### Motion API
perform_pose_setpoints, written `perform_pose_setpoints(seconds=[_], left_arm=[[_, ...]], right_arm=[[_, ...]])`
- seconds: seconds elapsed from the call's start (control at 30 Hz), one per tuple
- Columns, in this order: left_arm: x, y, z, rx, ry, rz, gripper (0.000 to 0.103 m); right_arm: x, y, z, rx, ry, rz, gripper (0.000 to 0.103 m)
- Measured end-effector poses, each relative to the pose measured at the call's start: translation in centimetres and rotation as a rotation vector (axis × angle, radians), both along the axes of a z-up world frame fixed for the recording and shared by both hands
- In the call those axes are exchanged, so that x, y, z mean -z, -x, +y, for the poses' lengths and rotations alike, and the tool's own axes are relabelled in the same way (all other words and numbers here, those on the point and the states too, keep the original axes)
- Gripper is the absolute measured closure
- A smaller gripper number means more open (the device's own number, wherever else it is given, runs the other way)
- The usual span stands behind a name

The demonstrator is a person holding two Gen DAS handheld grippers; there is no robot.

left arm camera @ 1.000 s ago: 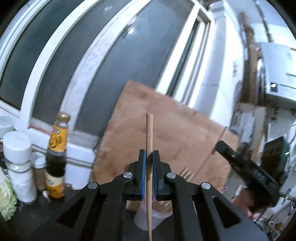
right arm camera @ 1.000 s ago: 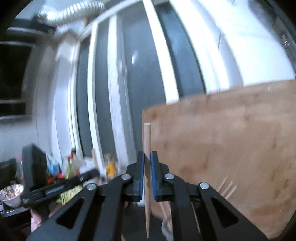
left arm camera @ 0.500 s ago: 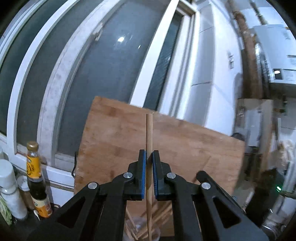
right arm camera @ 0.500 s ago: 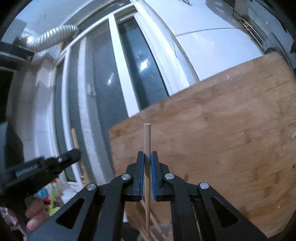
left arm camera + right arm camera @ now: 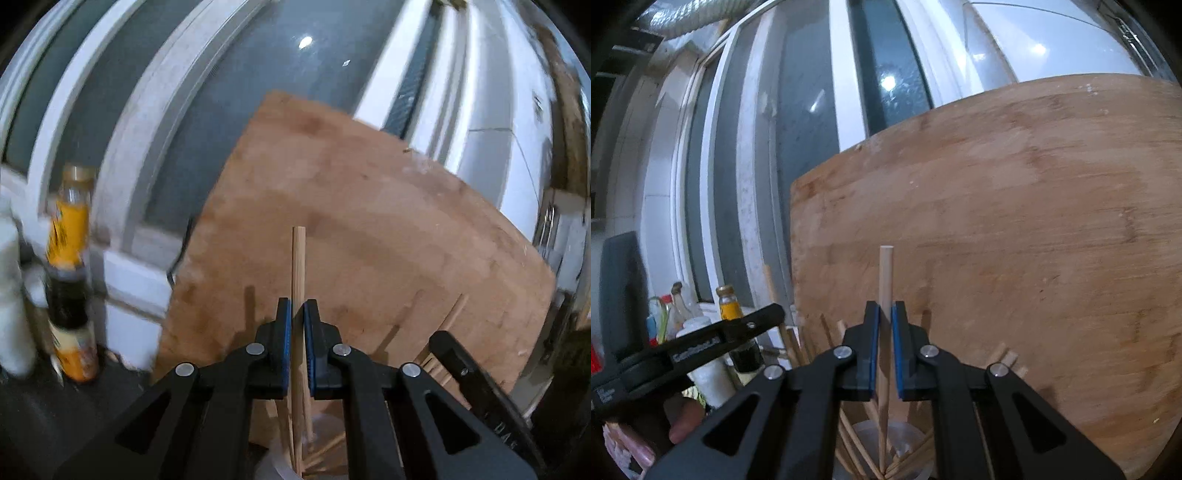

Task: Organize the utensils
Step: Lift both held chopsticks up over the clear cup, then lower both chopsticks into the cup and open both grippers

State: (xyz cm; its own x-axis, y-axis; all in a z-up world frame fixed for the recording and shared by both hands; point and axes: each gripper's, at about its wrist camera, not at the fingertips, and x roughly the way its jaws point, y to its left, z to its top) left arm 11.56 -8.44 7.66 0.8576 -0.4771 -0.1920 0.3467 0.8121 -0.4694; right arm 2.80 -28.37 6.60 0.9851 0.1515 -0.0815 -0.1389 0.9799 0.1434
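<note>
Showing the left wrist view: the left gripper [image 5: 297,332] was clenched on an upright chopstick [image 5: 297,266], its lower end above a clear cup [image 5: 280,467] of chopsticks before a leaning cutting board [image 5: 369,221]. Right wrist view: the right gripper [image 5: 885,336] likewise grasped a second chopstick [image 5: 885,280] over the cup [image 5: 868,430]. Judged step: depositing. Next, each tip likely needs lowering into the cup before release.
</note>
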Motion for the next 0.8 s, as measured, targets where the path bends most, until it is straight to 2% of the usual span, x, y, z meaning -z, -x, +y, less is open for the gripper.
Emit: perform_pose_setpoints(seconds=[0.07, 0.3, 0.5, 0.57, 0.7, 0.8], left_arm=[[0.8, -0.7, 0.2, 0.028, 0.029, 0.035, 0.097], [2.2, -2.3, 0.2, 0.074, 0.054, 0.087, 0.097], [2.8, -2.4, -0.8, 0.063, -0.014, 0.077, 0.097], [3.2, -2.6, -1.0, 0.078, -0.005, 0.091, 0.097], [3.8, -3.2, -1.0, 0.076, -0.006, 0.097, 0.097], [4.5, -3.9, -0.6, 0.093, 0.034, 0.133, 0.097]], right_arm=[[0.4, -0.6, 0.4, -0.002, 0.01, 0.015, 0.097], [1.4, -1.8, 1.2, -0.029, 0.028, 0.067, 0.096], [1.9, -2.5, 2.0, -0.058, 0.04, 0.091, 0.096], [1.8, -2.8, 2.1, -0.064, 0.036, 0.094, 0.096], [2.1, -3.4, 1.5, -0.105, -0.018, 0.123, 0.095], [2.4, -4.0, 1.2, -0.133, -0.065, 0.151, 0.094]])
